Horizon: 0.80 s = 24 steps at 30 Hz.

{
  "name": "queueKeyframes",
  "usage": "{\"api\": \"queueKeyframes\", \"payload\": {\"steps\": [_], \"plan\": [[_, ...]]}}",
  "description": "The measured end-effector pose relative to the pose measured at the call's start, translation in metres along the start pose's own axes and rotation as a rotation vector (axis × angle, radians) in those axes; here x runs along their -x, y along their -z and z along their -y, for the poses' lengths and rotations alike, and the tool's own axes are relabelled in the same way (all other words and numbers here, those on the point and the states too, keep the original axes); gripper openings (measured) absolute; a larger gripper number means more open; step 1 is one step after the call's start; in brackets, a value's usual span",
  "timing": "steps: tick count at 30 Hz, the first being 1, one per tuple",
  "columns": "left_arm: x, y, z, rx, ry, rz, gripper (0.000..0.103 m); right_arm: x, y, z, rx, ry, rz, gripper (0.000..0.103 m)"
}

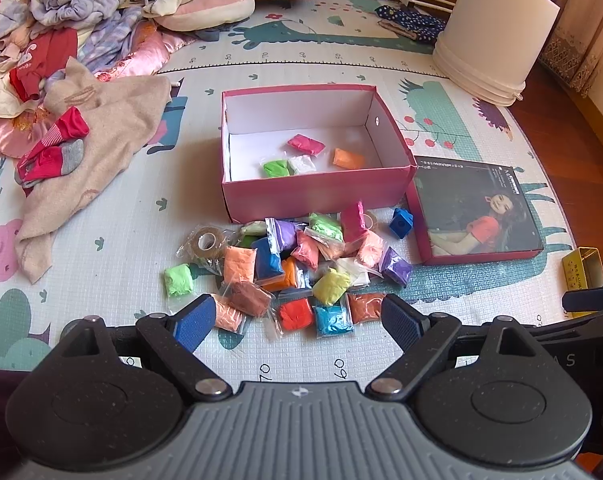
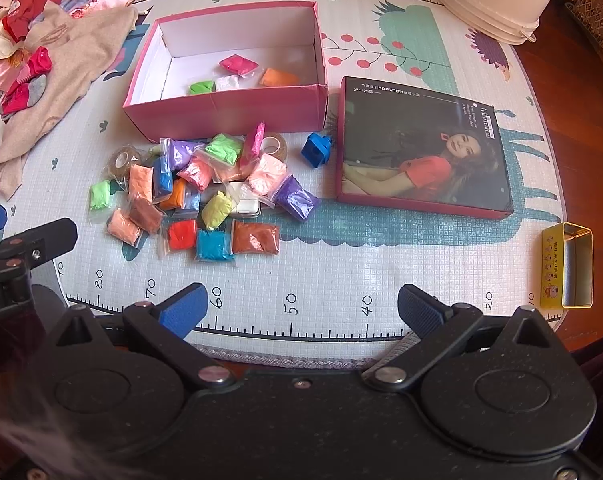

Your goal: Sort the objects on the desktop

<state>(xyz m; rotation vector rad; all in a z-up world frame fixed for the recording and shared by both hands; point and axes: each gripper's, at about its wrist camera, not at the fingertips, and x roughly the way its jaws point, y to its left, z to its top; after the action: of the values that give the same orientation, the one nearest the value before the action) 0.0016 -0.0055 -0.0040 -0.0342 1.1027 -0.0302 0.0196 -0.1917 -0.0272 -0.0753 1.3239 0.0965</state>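
A pink open box [image 1: 313,196] [image 2: 225,116] stands on the play mat and holds several clay bags: pink, green, white, orange. A pile of coloured clay bags [image 1: 297,268] [image 2: 209,196] lies in front of it, with two tape rolls [image 1: 205,240] [image 2: 275,145] and a blue block [image 1: 401,222] [image 2: 316,149]. My left gripper [image 1: 297,320] is open and empty, just short of the pile's near edge. My right gripper [image 2: 301,312] is open and empty, well back from the pile over the ruler print.
The box lid [image 1: 477,208] [image 2: 421,152] lies right of the box. A yellow tin [image 2: 569,266] [image 1: 583,276] sits at the right mat edge. Clothes and a beige cloth [image 1: 85,148] lie left. A white bucket [image 1: 497,32] stands at the back right.
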Motion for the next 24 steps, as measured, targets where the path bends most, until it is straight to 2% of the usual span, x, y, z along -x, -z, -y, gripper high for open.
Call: {"api": "queueKeyframes", "payload": {"steps": [24], "plan": [[0.003,0.000,-0.008,0.004,0.009,-0.002,0.090,-0.001,0.000,0.001,-0.003,0.004,-0.004,0.102]]}}
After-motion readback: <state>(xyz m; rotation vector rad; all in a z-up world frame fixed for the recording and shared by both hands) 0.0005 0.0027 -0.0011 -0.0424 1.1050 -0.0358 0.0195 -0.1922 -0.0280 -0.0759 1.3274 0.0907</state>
